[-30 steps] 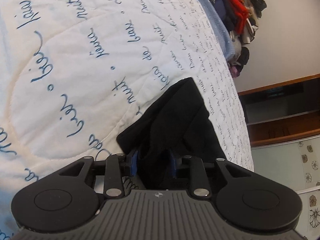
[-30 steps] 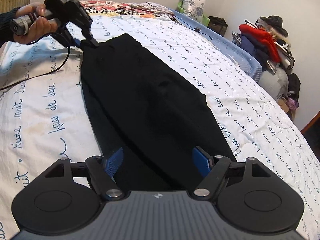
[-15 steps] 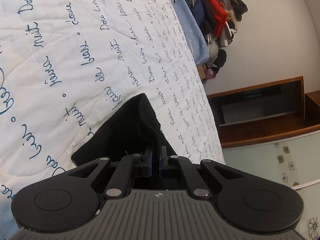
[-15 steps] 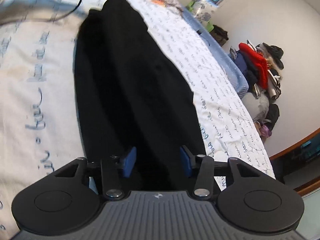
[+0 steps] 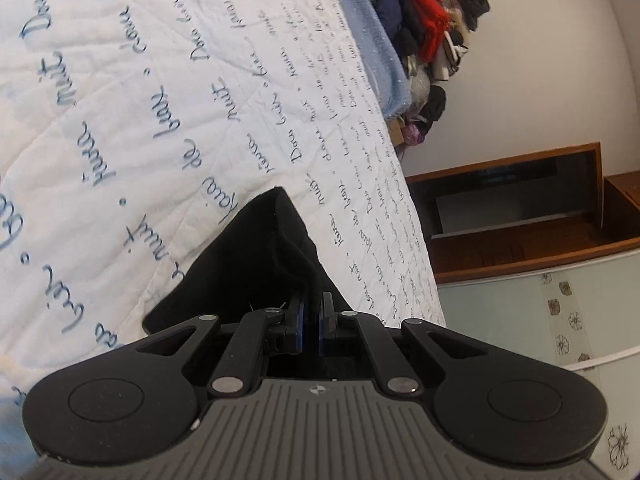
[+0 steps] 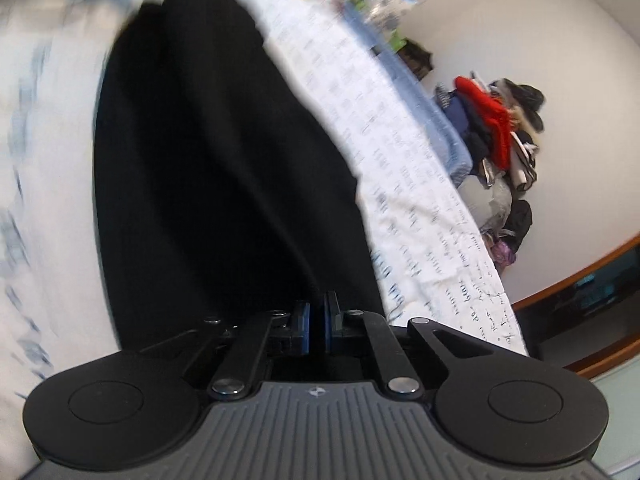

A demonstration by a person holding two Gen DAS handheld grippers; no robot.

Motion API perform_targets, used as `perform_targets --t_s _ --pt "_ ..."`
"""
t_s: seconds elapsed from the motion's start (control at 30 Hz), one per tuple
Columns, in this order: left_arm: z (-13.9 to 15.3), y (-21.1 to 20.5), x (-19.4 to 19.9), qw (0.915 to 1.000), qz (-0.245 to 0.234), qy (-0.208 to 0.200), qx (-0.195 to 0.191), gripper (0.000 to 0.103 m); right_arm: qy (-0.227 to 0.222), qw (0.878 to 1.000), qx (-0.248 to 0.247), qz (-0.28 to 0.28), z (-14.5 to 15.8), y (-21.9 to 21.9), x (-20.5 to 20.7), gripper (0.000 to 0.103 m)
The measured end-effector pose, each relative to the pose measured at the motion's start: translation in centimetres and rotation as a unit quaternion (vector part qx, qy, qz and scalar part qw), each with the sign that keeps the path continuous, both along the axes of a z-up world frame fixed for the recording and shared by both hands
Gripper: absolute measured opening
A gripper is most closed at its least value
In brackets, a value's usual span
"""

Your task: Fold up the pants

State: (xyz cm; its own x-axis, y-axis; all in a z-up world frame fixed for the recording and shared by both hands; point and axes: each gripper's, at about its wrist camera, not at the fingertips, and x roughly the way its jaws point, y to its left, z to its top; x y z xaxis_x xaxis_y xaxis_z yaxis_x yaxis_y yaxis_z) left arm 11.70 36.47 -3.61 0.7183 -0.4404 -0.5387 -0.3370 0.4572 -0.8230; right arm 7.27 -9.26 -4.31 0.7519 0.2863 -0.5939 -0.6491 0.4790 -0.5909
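- left gripper [image 5: 311,312]: clamped on a corner of the black pants [image 5: 276,248], fabric bunched up just ahead of it
- right gripper [image 6: 317,322]: jaws just closed, pinching the pants [image 6: 224,168], which stretch away ahead over the bed [image 6: 420,216]

Pants [image 6: 208,184] were matt black knit cloth. Bed quilt [image 5: 132,92] was stitched white cotton, printed script. Left claw [image 5: 311,322] was matt black plastic, metal rivets. Cabinet [image 5: 520,216] was glossy wood.
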Motion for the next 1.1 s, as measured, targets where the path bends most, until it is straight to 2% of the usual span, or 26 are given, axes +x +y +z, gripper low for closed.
perform_targets --t_s 0.07,0.13,0.17,0.27,0.37,0.5,0.57,0.63,0.67,0.7,0.77,0.8,0.83,0.87,0.9,0.97,1.03,1.07,1.1 --pt "-0.2 0.6 -0.3 0.9999 0.001 -0.001 0.012 0.007 0.034 0.999 0.040 0.014 1.9 -0.8 -1.2 0.006" --pt "-1.7 1.1 -0.1 0.9993 0.001 0.020 0.032 0.008 0.070 0.997 0.030 0.032 1.2 -0.8 -3.0 0.005" --pt "-3.0 1.4 0.1 0.9988 0.001 0.039 0.029 0.009 0.081 0.996 0.016 0.040 0.3 -0.6 -4.0 0.005" --pt "-6.1 1.5 0.6 0.9969 -0.014 0.072 0.029 0.013 0.067 0.997 -0.016 0.041 -2.2 0.0 -4.9 0.006" --pt "-5.7 1.9 0.0 0.9974 -0.013 0.064 0.031 0.019 0.064 0.997 -0.011 0.030 -2.0 0.3 -4.6 0.006" --pt "-2.7 3.5 -1.3 0.9887 0.038 0.081 0.121 0.021 0.072 0.997 -0.002 0.027 -2.1 -0.1 -4.2 0.006" --pt "0.0 3.1 -2.5 0.9814 0.049 0.054 0.177 0.021 0.076 0.997 0.008 0.014 -2.3 -0.1 -3.5 0.009" --pt "2.4 1.3 -3.4 0.9715 0.045 0.024 0.232 0.023 0.074 0.997 0.018 -0.005 -2.3 -0.1 -3.6 0.023" --pt "3.2 0.2 -3.8 0.9685 0.040 0.012 0.246 0.028 0.065 0.997 0.024 -0.021 -2.2 -0.3 -3.5 0.041" --pt "3.8 -1.2 -4.1 0.9668 0.031 -0.004 0.254 0.034 0.057 0.997 0.035 -0.041 -2.0 -0.7 -3.5 0.067" --pt "4.9 -4.7 -4.5 0.9619 0.009 -0.040 0.270 0.039 0.061 0.990 0.097 -0.084 -0.7 -2.8 -3.8 0.085" --pt "5.3 -6.4 -4.7 0.9568 -0.002 -0.055 0.285 0.042 0.075 0.982 0.139 -0.103 0.0 -4.5 -3.8 0.085" --pt "5.5 -8.4 -4.8 0.9512 -0.012 -0.069 0.301 0.043 0.091 0.969 0.190 -0.132 0.8 -6.6 -3.9 0.085" --pt "5.6 -10.4 -5.0 0.9446 -0.027 -0.082 0.317 0.045 0.104 0.953 0.235 -0.162 1.4 -8.9 -3.8 0.085" --pt "5.6 -12.5 -5.0 0.9371 -0.043 -0.095 0.333 0.048 0.119 0.931 0.285 -0.194 2.0 -11.6 -3.6 0.085" --pt "4.9 -16.5 -4.6 0.9266 -0.078 -0.119 0.348 0.049 0.143 0.872 0.391 -0.258 2.8 -17.7 -2.9 0.085" --pt "3.9 -20.4 -3.8 0.9128 -0.125 -0.138 0.364 0.050 0.161 0.803 0.483 -0.310 3.2 -23.4 -1.6 0.085" --pt "3.5 -22.5 -3.5 0.9026 -0.140 -0.145 0.381 0.050 0.181 0.773 0.514 -0.324 3.2 -25.6 -0.5 0.085" --pt "2.9 -24.4 -3.2 0.8951 -0.153 -0.151 0.391 0.050 0.202 0.752 0.535 -0.328 3.2 -27.2 0.9 0.085"
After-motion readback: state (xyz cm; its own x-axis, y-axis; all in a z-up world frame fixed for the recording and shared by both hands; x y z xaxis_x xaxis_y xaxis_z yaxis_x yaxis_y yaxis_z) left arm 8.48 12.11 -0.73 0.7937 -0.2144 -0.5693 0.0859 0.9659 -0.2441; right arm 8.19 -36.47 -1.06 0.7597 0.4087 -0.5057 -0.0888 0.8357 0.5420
